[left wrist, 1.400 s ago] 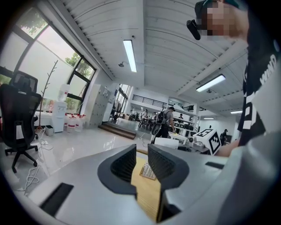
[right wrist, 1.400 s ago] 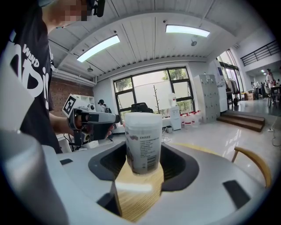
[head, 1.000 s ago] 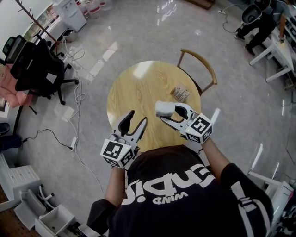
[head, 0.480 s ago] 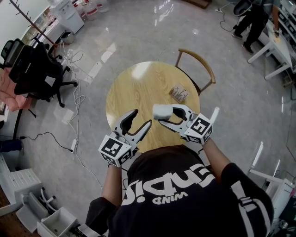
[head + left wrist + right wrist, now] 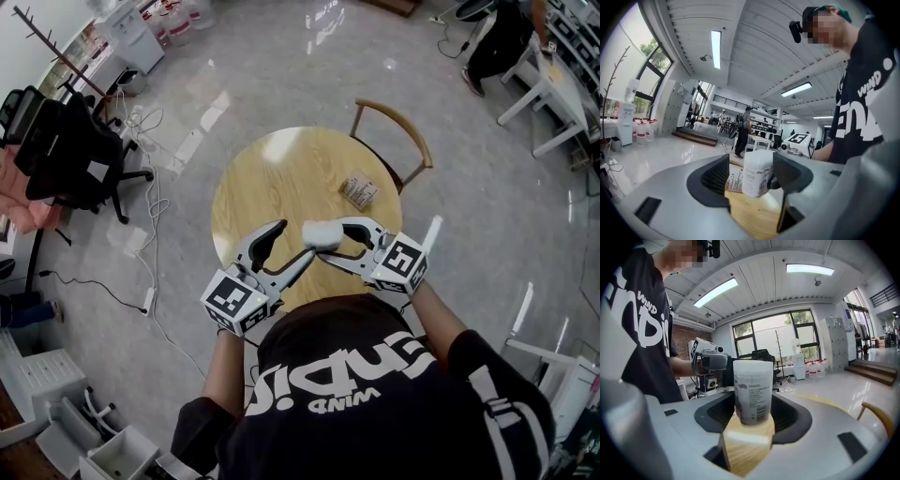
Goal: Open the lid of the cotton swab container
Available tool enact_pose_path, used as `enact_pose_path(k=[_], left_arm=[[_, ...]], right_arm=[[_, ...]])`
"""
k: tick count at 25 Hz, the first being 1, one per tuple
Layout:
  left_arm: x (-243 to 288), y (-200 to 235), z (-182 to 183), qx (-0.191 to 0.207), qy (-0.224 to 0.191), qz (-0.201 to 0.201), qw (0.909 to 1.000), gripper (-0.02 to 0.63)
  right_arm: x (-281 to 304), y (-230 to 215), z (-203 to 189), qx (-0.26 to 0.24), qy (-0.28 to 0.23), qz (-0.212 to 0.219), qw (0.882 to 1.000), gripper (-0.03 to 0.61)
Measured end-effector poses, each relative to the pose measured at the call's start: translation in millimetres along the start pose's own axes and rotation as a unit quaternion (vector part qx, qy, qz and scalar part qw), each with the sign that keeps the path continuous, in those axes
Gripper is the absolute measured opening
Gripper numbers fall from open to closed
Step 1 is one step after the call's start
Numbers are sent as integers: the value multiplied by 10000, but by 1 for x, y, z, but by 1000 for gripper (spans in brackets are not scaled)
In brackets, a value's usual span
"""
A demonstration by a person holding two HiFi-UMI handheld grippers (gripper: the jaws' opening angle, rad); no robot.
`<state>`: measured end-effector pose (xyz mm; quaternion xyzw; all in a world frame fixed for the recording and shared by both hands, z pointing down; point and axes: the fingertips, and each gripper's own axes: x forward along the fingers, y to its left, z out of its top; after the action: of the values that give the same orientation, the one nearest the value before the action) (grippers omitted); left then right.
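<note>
Holding container (image 5: pixel 753 390) upright over desk (image 5: pixel 281 178), right claw (image 5: pixel 328 241) clamped on its lower body. Just opened left claw (image 5: pixel 292 242) wide; straddling upper body beside lid (image 5: pixel 759 155), no clear contact.

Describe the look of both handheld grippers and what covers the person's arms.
Both the left gripper and right gripper have pale grey bodies with curved jaws, black ribbed pads, and a white cube bearing black square markers. The person wears a black short-sleeved T-shirt with white lettering.
</note>
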<state>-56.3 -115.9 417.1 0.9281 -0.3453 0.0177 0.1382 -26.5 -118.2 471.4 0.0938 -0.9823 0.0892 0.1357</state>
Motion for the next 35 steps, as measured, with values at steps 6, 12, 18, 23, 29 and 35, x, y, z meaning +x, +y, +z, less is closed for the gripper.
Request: enact_pose_path(k=[6, 12, 18, 23, 29, 35], left_arm=[[10, -9, -3, 367, 247, -294, 9986, 276], [20, -15, -2, 547, 362, -555, 9963, 277], [25, -22, -2, 609, 383, -688, 9950, 276], [27, -22, -4, 670, 430, -699, 9944, 276], [28, -18, -2, 644, 371, -590, 9955, 276], [29, -20, -5, 671, 369, -567, 9955, 276]], right_arm=[[3, 3, 1, -31, -10, 96, 9999, 232], [5, 7, 0, -24, 2, 235, 9997, 232], [7, 11, 1, -41, 14, 294, 9996, 232], [10, 14, 2, -60, -6, 379, 9993, 230], [15, 17, 4, -82, 1, 407, 9991, 230], [13, 18, 1, -72, -15, 401, 9992, 230]])
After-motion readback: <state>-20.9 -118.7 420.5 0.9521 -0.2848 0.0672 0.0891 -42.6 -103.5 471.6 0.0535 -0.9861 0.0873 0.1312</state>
